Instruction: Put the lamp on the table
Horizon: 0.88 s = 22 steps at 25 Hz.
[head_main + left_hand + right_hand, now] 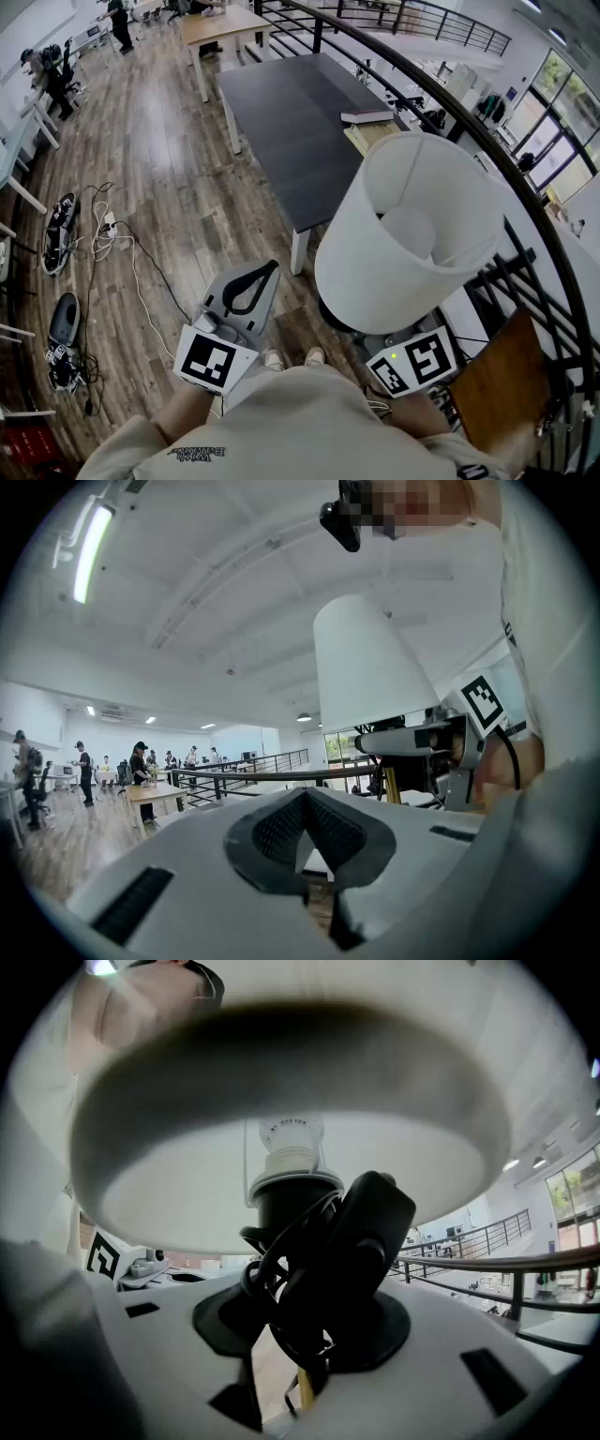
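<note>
My right gripper (pixel 314 1335) is shut on the lamp's black stem (pixel 286 1213), where a black cord and plug (pixel 361 1241) are bundled between the jaws. The white lampshade (pixel 408 230) fills the right of the head view, held up in the air and tilted. It hides the right gripper's jaws there; only the marker cube (pixel 417 361) shows below it. The left gripper (pixel 246 292) is held low at my left, shut with nothing in it. The lampshade (pixel 370 667) also shows in the left gripper view, off to the right. The dark grey table (pixel 291 131) stands ahead.
A book (pixel 367 117) and a flat tan item (pixel 370 136) lie at the table's right edge. A black railing (pixel 487 150) curves along my right side. Cables and devices (pixel 70 234) lie on the wooden floor at left. People stand at far desks (pixel 220 23).
</note>
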Each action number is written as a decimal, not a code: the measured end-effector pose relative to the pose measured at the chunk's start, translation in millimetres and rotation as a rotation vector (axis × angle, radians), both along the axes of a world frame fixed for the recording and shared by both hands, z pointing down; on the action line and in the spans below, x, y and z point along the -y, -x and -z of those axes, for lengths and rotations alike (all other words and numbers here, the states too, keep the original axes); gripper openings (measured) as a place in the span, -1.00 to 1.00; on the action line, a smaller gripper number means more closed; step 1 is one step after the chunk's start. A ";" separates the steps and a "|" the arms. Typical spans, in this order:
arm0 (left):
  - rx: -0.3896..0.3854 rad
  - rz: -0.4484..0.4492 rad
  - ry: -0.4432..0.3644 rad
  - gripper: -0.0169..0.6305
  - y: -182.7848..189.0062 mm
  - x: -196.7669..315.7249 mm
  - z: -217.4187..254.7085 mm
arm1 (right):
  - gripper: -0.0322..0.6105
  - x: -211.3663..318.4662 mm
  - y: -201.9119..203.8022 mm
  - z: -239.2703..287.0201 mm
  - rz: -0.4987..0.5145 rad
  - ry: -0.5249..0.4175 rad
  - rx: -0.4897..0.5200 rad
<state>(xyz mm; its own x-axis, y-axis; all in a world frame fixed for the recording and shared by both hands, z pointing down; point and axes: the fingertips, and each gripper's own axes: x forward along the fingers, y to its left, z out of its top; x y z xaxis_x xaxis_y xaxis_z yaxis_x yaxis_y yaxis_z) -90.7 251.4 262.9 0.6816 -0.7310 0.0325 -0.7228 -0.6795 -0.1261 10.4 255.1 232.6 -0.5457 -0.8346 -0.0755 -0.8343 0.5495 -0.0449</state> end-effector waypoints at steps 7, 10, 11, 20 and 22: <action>0.004 -0.008 0.012 -0.93 -8.5 0.9 -2.0 | -0.38 1.5 -7.4 -3.5 0.001 0.001 0.014; 0.009 -0.012 0.016 -0.93 -9.3 2.9 -2.3 | -0.38 3.4 -7.6 -2.1 0.007 0.002 0.033; 0.010 -0.013 0.015 -0.93 -10.2 3.4 -2.4 | -0.38 4.1 -8.0 -2.6 0.010 0.003 0.036; -0.010 0.017 0.005 -0.93 -16.3 2.8 -0.5 | -0.38 1.6 -16.9 -7.1 0.027 0.012 0.037; -0.013 0.033 -0.006 -0.93 -17.2 4.3 1.2 | -0.38 3.4 -19.7 -9.3 0.029 0.019 0.035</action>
